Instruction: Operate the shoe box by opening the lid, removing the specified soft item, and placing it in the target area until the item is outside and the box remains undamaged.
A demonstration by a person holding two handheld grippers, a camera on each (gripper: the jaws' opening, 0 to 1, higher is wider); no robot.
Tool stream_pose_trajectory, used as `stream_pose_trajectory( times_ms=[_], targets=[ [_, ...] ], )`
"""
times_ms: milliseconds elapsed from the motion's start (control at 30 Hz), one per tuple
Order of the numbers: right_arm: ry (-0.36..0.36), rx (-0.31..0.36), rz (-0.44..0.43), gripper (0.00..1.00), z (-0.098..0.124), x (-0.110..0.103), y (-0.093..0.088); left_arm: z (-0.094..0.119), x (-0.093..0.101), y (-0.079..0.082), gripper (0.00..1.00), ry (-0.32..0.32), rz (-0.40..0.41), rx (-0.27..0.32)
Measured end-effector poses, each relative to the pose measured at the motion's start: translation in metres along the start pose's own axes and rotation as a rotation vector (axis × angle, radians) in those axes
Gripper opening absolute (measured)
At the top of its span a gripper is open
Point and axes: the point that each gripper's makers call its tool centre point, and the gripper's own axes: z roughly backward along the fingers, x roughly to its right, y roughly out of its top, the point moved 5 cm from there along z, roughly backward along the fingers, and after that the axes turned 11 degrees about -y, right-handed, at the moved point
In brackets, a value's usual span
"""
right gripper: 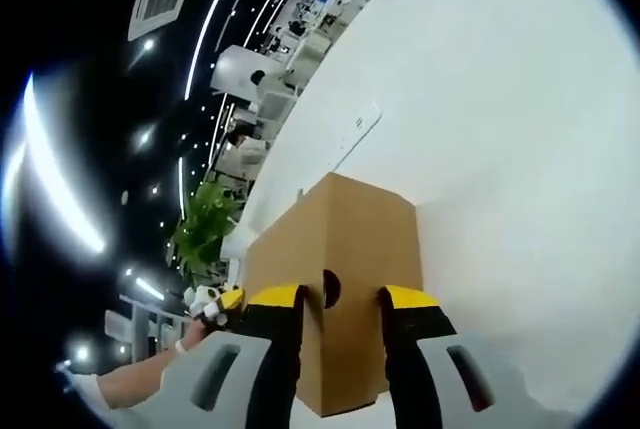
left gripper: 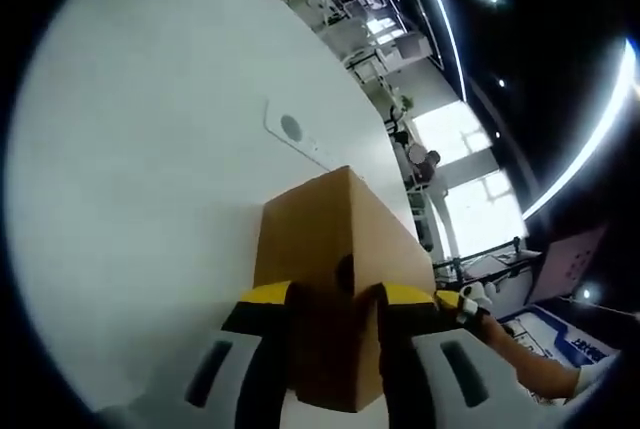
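A brown cardboard shoe box (left gripper: 335, 279) stands closed on a white table (left gripper: 140, 199), its lid down and the soft item inside unseen, as a person brings a pair of tongs to each end. In the left gripper view the box runs from centre down to 6 o'clock, one end with a dark round finger hole sitting between the yellow-tipped jaws of the left tongs (left gripper: 335, 299); in the right gripper view the opposite end, with its own hole, sits the same way between the jaws of the right tongs (right gripper: 340, 299). Both pairs are spread about as wide as the box end and appear to straddle it; whether the pads press the cardboard or only stand beside it cannot be told. The opposite tongs and a hand show past the box, at 4 o'clock in the left gripper view and 8 o'clock in the right gripper view. The risk from here is likely crushing: a hard squeeze could dent the thin walls or tear at the holes, and lifting the lid unevenly from one end could crease it or drag the whole box across the smooth table.
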Motion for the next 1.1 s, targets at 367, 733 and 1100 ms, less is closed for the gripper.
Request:
stream_pose_trajectory(
  times_ms=[367, 733, 1100],
  targets=[
    [0.004, -0.028, 0.017, 0.3, 0.0, 0.0, 0.005, -0.001, 0.004, -0.004, 0.33, 0.045, 0.0, 0.033],
    [0.018, -0.096, 0.055, 0.3, -0.001, 0.007, 0.012, -0.003, 0.008, -0.005, 0.33, 0.066, 0.008, 0.032],
    [0.025, -0.072, 0.048, 0.3, -0.014, 0.024, 0.026, -0.001, 0.006, -0.007, 0.33, 0.063, 0.019, 0.047]
  ],
)
